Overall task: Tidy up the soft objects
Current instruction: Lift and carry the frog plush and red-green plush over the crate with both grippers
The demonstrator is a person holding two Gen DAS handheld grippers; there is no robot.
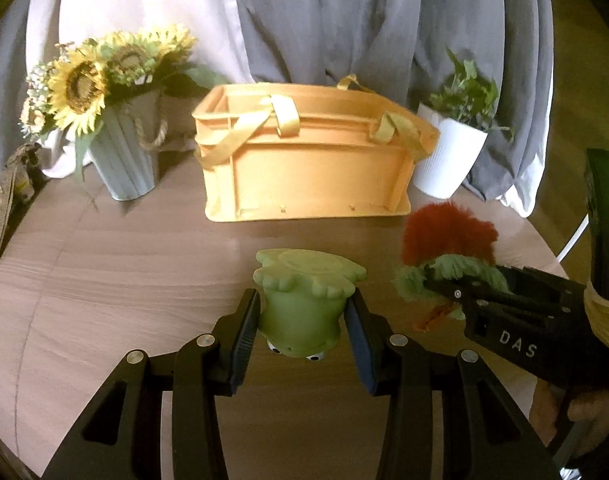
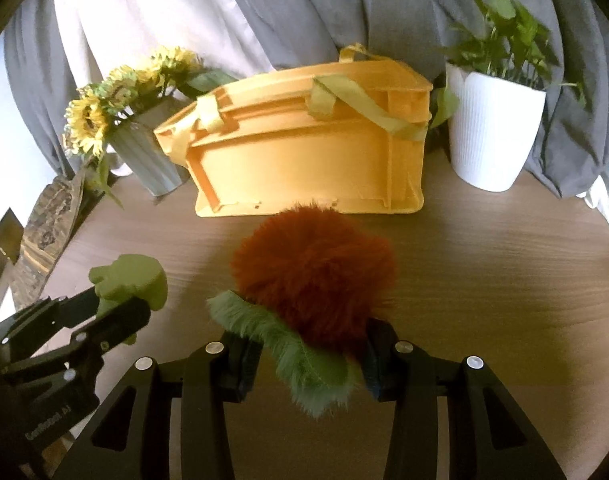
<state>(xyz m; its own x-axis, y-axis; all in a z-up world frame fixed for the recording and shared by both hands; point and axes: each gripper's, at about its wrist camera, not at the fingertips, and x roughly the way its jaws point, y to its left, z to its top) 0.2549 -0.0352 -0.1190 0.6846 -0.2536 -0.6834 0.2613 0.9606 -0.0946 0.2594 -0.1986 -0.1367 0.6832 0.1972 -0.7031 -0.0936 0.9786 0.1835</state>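
Observation:
My left gripper (image 1: 302, 320) is shut on a green rubber frog toy (image 1: 304, 300), held upside down above the round wooden table, its eyes facing me. The same frog (image 2: 128, 280) and left gripper (image 2: 116, 316) show at the lower left of the right wrist view. My right gripper (image 2: 312, 344) is shut on a fluffy plush with a red top and green fringe (image 2: 312, 276); this plush (image 1: 448, 244) and the right gripper (image 1: 444, 284) appear at the right of the left wrist view. An orange basket with yellow straps (image 1: 308, 168) (image 2: 304, 168) stands behind both toys.
A grey vase of sunflowers (image 1: 124, 152) (image 2: 144, 156) stands left of the basket. On the basket's right is a white pot with a green plant (image 1: 448, 156) (image 2: 492, 136). Grey and white curtains hang behind the wooden table (image 1: 124, 264) (image 2: 504, 272).

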